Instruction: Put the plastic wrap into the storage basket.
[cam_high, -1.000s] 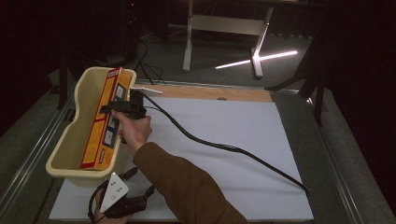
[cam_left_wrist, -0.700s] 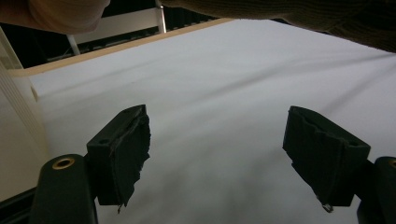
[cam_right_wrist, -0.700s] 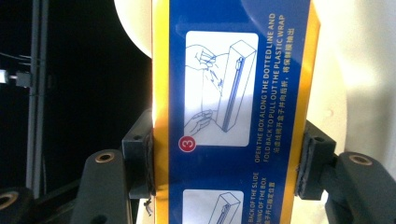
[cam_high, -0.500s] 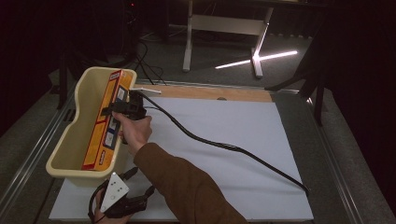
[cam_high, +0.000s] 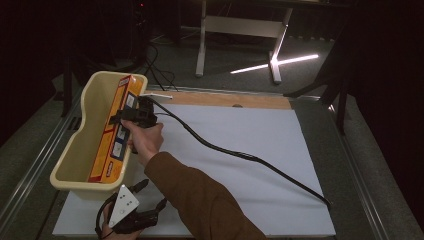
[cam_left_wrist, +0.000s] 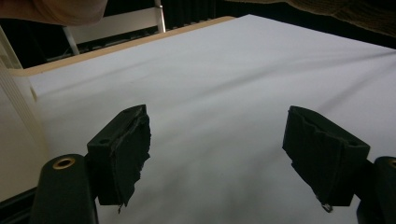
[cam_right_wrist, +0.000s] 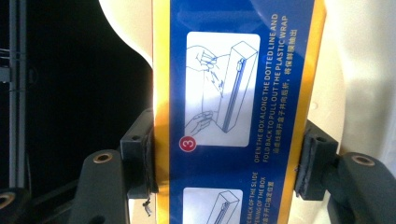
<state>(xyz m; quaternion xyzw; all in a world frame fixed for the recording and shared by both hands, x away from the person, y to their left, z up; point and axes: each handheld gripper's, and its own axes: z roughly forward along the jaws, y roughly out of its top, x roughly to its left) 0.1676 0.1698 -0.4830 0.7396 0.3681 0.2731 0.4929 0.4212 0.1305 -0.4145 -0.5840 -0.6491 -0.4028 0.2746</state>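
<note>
A long orange and blue plastic wrap box (cam_high: 116, 131) leans on edge inside the cream plastic bin (cam_high: 75, 145) at the table's left. My right gripper (cam_high: 129, 118) reaches over the bin's right wall, shut on the box. In the right gripper view its pads (cam_right_wrist: 137, 161) press both narrow sides of the box (cam_right_wrist: 233, 84), whose blue face carries printed opening instructions. My left gripper (cam_high: 151, 195), with a grey plate on top, rests low at the front left. In the left gripper view it (cam_left_wrist: 233, 158) stands open over the white sheet (cam_left_wrist: 224, 84), nothing between the jaws.
A white sheet (cam_high: 250, 130) covers most of the table, with a strip of wood (cam_high: 225, 99) at its far edge. The right gripper's black cable (cam_high: 240, 155) snakes across the sheet to the front right. Metal rails run along both table sides.
</note>
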